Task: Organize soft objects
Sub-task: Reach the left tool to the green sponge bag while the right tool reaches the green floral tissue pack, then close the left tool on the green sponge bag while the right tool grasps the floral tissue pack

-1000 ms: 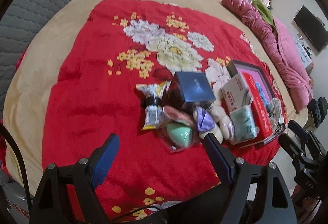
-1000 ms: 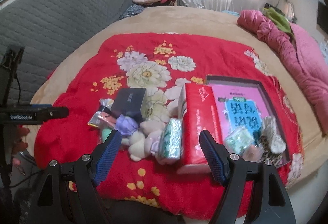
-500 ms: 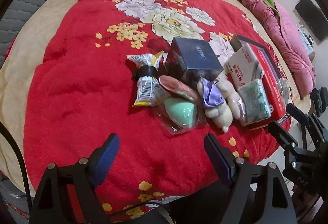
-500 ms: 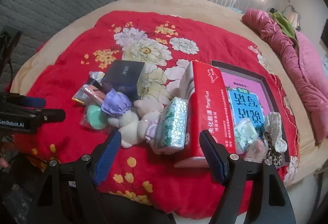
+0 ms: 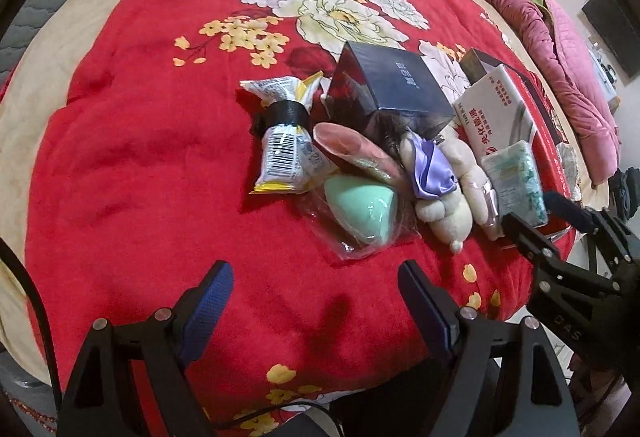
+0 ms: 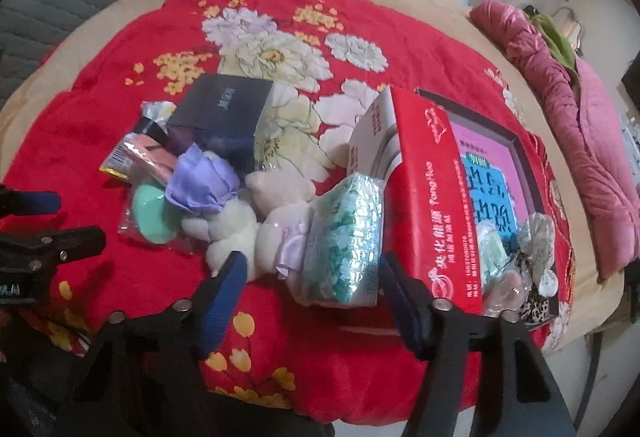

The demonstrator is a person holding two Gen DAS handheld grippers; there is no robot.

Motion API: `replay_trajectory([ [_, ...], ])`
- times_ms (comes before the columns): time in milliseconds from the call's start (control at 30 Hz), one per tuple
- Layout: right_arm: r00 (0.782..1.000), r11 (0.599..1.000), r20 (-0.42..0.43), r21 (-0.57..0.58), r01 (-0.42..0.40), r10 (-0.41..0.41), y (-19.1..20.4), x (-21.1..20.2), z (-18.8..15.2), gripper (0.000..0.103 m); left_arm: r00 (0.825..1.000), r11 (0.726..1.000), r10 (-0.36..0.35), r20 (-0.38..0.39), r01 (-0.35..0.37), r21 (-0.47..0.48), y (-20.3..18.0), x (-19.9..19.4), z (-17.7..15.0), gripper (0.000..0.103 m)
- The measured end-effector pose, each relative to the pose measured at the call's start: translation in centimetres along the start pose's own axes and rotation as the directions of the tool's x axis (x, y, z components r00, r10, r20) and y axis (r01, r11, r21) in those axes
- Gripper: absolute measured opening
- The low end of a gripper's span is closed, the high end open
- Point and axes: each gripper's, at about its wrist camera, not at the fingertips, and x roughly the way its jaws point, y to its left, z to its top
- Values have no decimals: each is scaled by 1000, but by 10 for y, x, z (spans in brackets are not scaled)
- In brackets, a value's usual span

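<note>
A pile of small items lies on the red flowered blanket (image 5: 140,157). In it are a green sponge in a clear bag (image 5: 360,205), a purple cloth (image 5: 430,169), a cream plush toy (image 5: 444,209) and a green-patterned tissue pack (image 6: 344,237). My left gripper (image 5: 316,297) hangs open over bare blanket just in front of the sponge. My right gripper (image 6: 312,293) is over the tissue pack, and its jaws are closing. The pack lies between the fingers, which do not press on it. The red tissue box (image 6: 432,197) stands right beside it.
A dark box (image 5: 392,93) and a clipped snack packet (image 5: 284,153) sit behind the pile. A dark tray (image 6: 524,157) holds a pink sheet and hair ties. A pink quilt (image 6: 580,117) lies at the right. The bed's front edge is close below both grippers.
Both grippers have come down closer to the pile. The right gripper's jaws have narrowed and now frame the tissue pack. Nothing on the blanket has moved.
</note>
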Motion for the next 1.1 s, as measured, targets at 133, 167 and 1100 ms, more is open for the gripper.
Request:
replay_trajectory([
  [133, 998, 996, -4, 69, -59, 59, -10, 3, -2, 48, 1000, 1000, -16, -16, 16, -3, -2, 10, 4, 84],
  [167, 997, 994, 3, 79, -73, 73, -11, 2, -4, 43, 1000, 1000, -17, -18, 16, -5, -2, 12, 5, 84],
  [1100, 966, 963, 122, 116, -243, 229, -41, -24, -2, 20, 987, 986, -149, -57, 144, -83, -3, 59, 34, 62],
])
